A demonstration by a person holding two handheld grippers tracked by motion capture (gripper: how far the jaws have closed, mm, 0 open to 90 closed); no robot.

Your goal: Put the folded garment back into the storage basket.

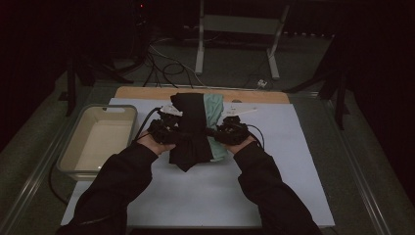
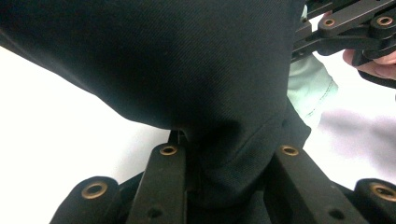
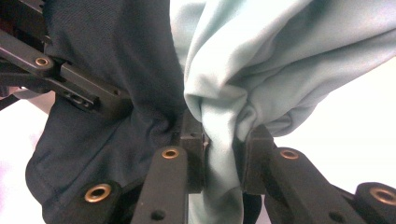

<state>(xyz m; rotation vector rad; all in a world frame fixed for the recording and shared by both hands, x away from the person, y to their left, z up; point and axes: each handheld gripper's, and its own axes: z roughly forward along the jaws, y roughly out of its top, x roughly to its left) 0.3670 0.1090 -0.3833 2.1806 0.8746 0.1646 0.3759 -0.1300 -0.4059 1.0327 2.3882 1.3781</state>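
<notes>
Black-and-mint garment (image 1: 195, 125) bunched at mid-sheet, hanging between both claws. Left gripper (image 1: 164, 131) at its nine o'clock, clenched on black cloth (image 2: 196, 84). Right gripper (image 1: 231, 133) at three o'clock, clamped on mint fabric (image 3: 233, 93). Underneath, white sheet (image 1: 274, 161) on table. Farther out at nine o'clock, beige bin (image 1: 73, 161).
</notes>
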